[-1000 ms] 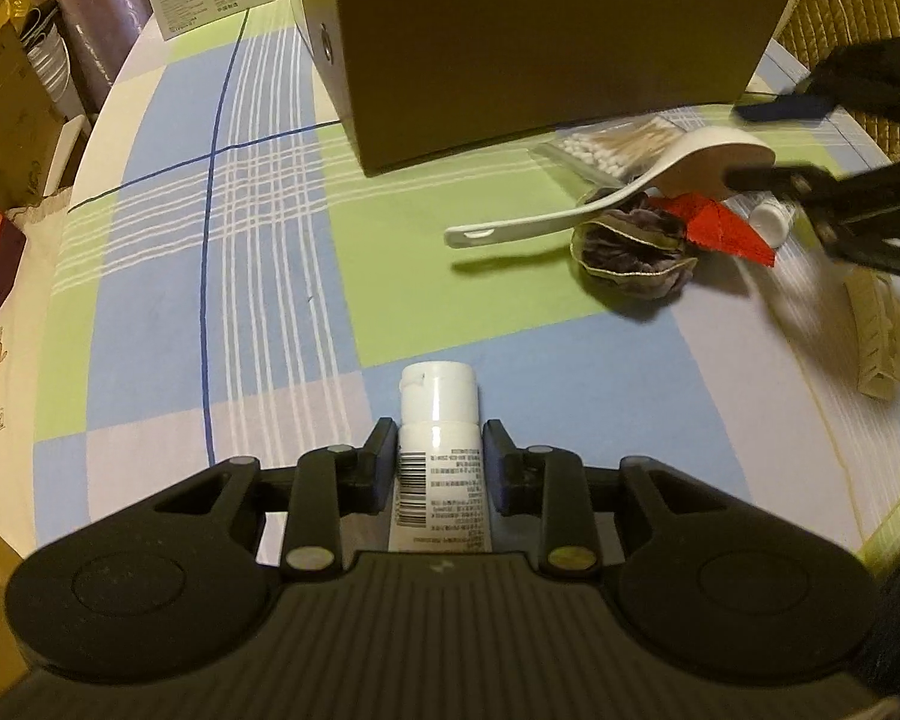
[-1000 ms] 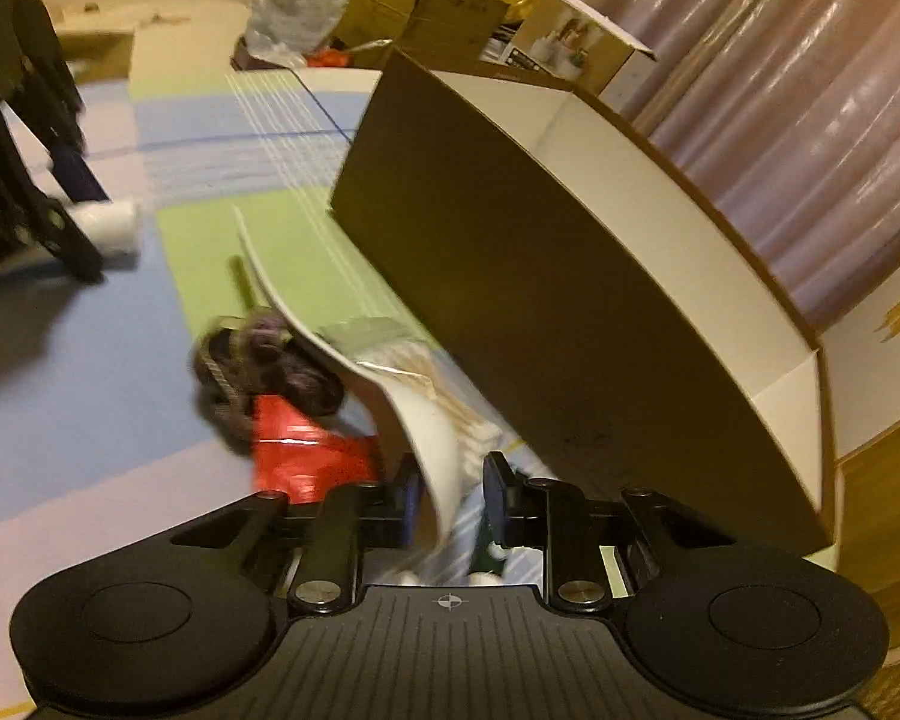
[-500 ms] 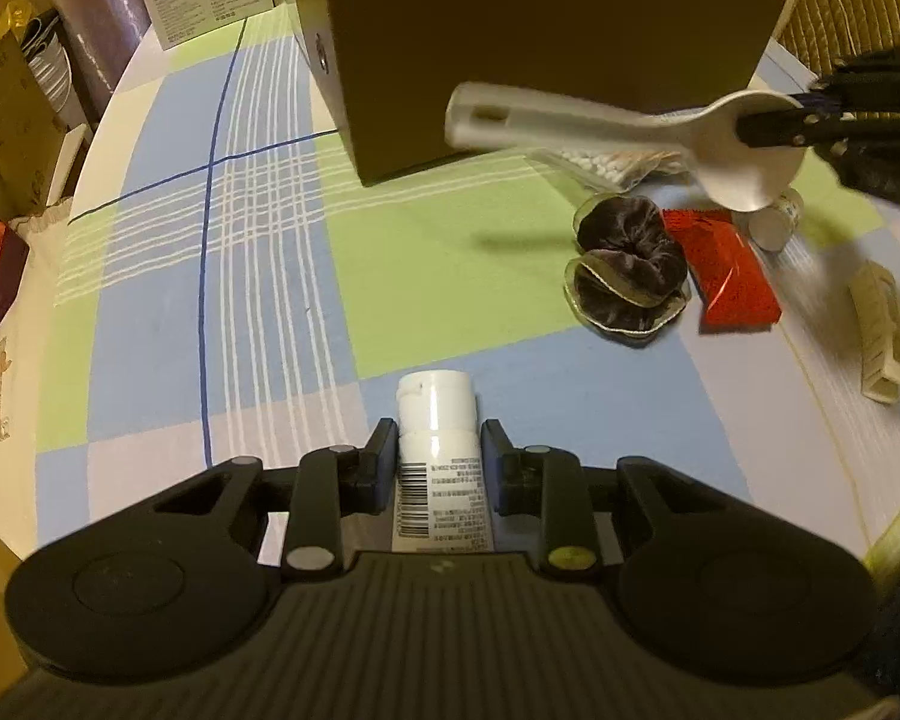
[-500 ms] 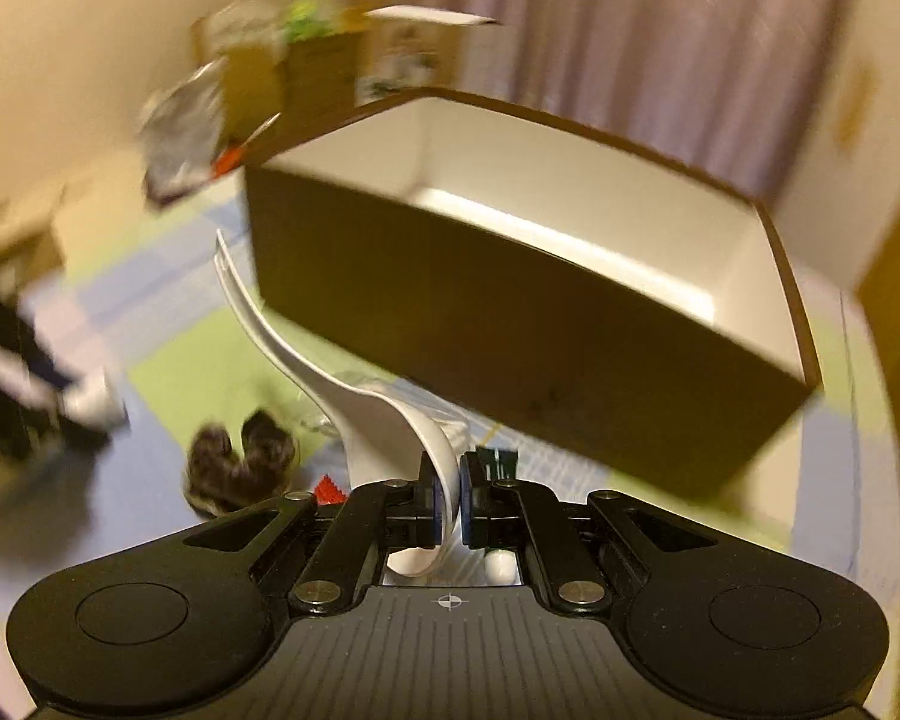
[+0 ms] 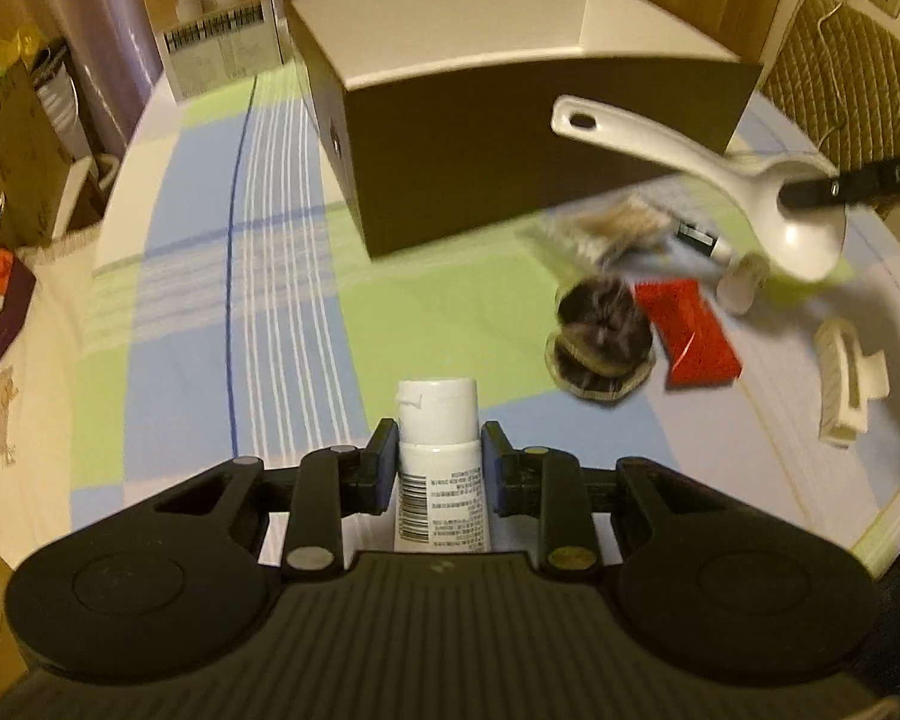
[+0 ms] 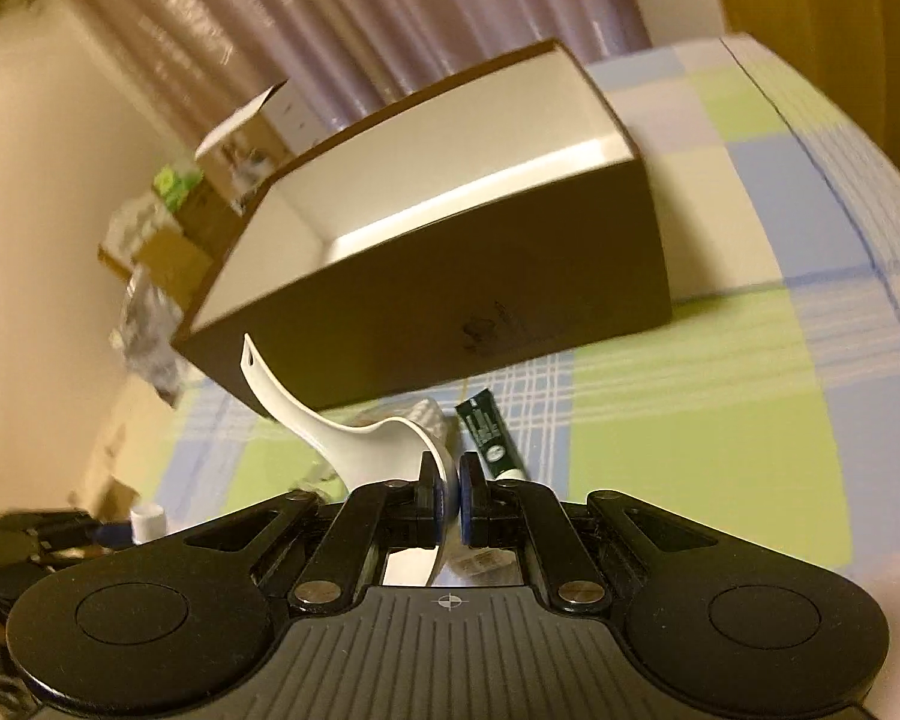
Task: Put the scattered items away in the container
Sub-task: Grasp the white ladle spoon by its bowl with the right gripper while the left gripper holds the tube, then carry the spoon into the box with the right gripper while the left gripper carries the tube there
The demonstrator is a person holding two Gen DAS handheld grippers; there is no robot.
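Observation:
My left gripper [image 5: 439,450] is shut on a white bottle [image 5: 438,420] with a barcode label, held above the checked tablecloth. My right gripper [image 6: 448,498] is shut on the bowl of a white plastic spoon [image 6: 354,438], whose handle points up toward the brown box [image 6: 450,294]. The left wrist view shows that spoon [image 5: 708,180] in the air at the right, in front of the box [image 5: 510,138]. The box is open at the top, white inside. On the cloth lie a dark scrunchie [image 5: 600,339], a red packet [image 5: 690,333], a cream hair claw [image 5: 846,384] and a bag of cotton swabs [image 5: 612,228].
A dark green tube [image 6: 489,432] lies by the box's front wall. A printed carton [image 5: 216,30] stands behind the box at the left. A quilted chair back [image 5: 834,78] is at the far right. Cardboard boxes and bags crowd the floor left of the table.
The right gripper lifted the spoon off the cloth, rolled upright and carried it toward the box. The left gripper rose with the bottle, so the box's inside now shows.

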